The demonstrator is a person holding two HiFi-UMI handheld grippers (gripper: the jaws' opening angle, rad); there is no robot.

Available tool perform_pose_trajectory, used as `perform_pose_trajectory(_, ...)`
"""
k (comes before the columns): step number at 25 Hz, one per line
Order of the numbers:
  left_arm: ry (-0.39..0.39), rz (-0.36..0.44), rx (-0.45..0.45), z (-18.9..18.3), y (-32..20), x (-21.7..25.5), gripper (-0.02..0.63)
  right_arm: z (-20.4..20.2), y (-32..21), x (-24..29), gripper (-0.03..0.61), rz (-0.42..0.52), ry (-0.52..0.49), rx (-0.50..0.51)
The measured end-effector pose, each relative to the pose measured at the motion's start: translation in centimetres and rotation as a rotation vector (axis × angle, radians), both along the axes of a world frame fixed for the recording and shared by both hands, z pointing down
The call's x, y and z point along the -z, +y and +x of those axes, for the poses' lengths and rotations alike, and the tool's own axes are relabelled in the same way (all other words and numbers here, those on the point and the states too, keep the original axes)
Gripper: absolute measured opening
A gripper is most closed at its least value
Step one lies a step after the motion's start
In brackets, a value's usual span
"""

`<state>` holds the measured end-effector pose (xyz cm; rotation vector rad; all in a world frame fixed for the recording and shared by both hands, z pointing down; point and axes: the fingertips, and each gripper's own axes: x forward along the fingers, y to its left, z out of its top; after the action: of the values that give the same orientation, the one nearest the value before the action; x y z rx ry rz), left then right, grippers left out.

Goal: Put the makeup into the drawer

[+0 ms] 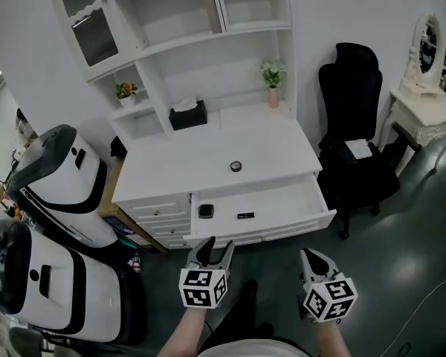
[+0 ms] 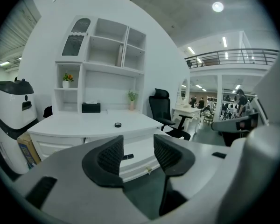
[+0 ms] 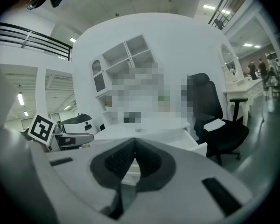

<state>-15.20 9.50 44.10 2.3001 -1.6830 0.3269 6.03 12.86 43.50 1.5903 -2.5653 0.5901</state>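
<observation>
The white desk (image 1: 267, 143) stands in the middle of the head view, and its wide drawer (image 1: 323, 218) is pulled out toward the lower edge of the frame. Inside the drawer, at its left part, lies a dark square case (image 1: 206, 211), and just to the right of it a small black stick (image 1: 245, 215). They are too small to tell exactly, but they look like makeup pieces. One round black compact (image 1: 236, 166) is on the desk top, above the drawer and apart from it.

At the bottom centre of the head view is the left gripper (image 1: 218, 244). Its jaws stand clearly apart and have nothing between them; in the left gripper view only the drawer front and the stick show through the gap. The right gripper (image 1: 309, 254) is lower right. Its jaws meet at the tips and it holds nothing. Both grippers are in front of the drawer and do not touch it.

A black chair (image 1: 357, 125) stands to the right of the desk.
</observation>
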Motion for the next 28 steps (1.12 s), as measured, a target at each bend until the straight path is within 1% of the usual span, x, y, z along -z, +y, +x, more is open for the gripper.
perform_pose_trajectory(10, 0.005, -0.018, -0.001, -2.7, -9.7, -0.4, 0.219, -1.9, -8.8, -0.1, 0.003, -0.027, 0.019, -0.023)
perform_pose_trajectory(19, -0.012, -0.027, -0.065, -3.8, -18.4, -0.7, 0.233, -3.2, -15.8, 0.0, 0.003, -0.048, 0.023, -0.081)
perform_pose_trajectory(28, -0.020, -0.046, -0.116, -4.8, -24.4, -1.5, 0.239, -4.6, -20.3, -0.5, 0.003, -0.076, 0.043, -0.123)
